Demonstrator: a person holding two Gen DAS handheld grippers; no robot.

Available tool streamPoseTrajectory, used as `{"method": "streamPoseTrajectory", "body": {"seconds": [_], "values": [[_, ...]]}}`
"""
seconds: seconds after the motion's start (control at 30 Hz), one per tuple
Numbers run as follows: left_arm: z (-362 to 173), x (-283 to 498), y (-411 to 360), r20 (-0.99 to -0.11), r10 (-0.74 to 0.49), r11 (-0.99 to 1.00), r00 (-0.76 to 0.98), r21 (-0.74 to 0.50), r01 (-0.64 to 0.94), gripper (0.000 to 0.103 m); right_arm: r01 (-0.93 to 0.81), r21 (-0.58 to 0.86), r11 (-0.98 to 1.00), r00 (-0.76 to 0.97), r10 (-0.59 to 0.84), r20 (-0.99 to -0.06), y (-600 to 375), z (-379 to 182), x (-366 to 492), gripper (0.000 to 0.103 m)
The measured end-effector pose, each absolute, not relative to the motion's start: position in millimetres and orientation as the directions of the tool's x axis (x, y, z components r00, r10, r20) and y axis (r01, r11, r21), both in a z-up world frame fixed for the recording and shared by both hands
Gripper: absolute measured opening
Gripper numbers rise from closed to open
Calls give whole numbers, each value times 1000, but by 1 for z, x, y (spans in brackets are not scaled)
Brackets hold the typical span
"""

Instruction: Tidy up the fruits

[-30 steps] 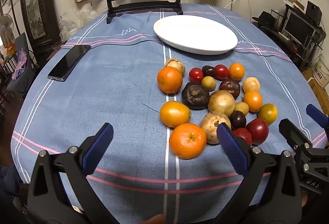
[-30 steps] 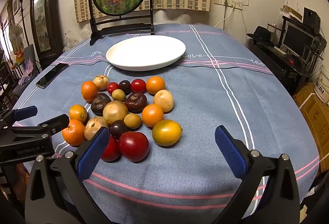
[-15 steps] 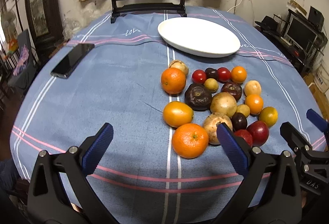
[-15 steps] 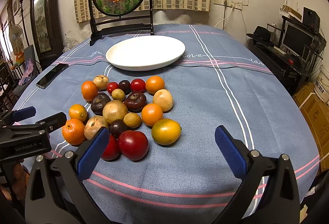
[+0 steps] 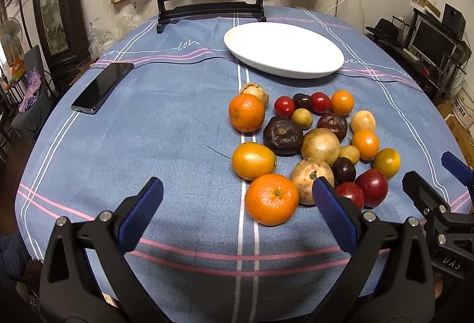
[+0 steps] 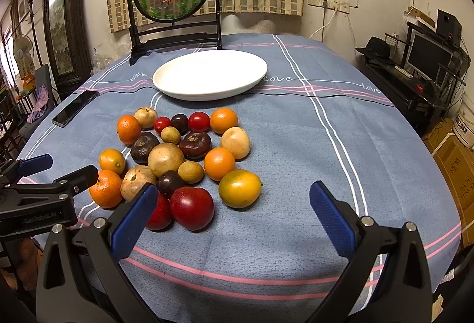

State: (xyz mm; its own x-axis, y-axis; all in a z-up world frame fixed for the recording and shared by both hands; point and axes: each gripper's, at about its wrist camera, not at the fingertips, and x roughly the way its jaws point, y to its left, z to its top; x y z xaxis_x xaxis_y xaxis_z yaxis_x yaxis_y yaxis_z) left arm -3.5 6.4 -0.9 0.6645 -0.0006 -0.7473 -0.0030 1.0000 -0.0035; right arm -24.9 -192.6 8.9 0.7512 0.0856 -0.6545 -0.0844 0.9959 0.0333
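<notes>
Fruits (image 5: 308,145) are lying in a tight cluster on the blue-clothed desk (image 5: 148,130), just near of the white plate (image 5: 284,49), which is sitting bare toward the far side. Both tools are hovering at the near edge, spread wide and holding nothing: the left tool (image 5: 237,213) is facing the near-left of the pile, the right tool (image 6: 234,219) the near-right.

The step in hand looks like the first pick, so the outer fruits are the sensible starting point. The big orange (image 5: 271,199) is sitting nearest the left tool, with open cloth on its left and near sides, though it is touching or almost touching the tan fruit (image 5: 311,176) on its right. Coming down with one finger on the open side and sliding the other gently into that seam would be avoiding a shove to the neighbours. On the right, the yellow-green citrus (image 6: 240,188) is standing slightly apart at the pile's edge and is looking easy to straddle; the red fruit (image 6: 192,208) beside it is pressed against others.

Round fruits are likely to roll when nudged, so closing across the widest part and lifting straight up before carrying toward the plate seems wise. A phone (image 5: 102,87) is lying well apart at the far left, out of the way.
</notes>
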Motion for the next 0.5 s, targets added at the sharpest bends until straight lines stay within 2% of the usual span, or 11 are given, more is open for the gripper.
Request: {"method": "streamPoseTrajectory", "body": {"seconds": [0.5], "values": [[-3,-3,7,-753,4,1000,657,1,-5,101,-86,29,996,752,84,-654,-192,9,-24,102]]}}
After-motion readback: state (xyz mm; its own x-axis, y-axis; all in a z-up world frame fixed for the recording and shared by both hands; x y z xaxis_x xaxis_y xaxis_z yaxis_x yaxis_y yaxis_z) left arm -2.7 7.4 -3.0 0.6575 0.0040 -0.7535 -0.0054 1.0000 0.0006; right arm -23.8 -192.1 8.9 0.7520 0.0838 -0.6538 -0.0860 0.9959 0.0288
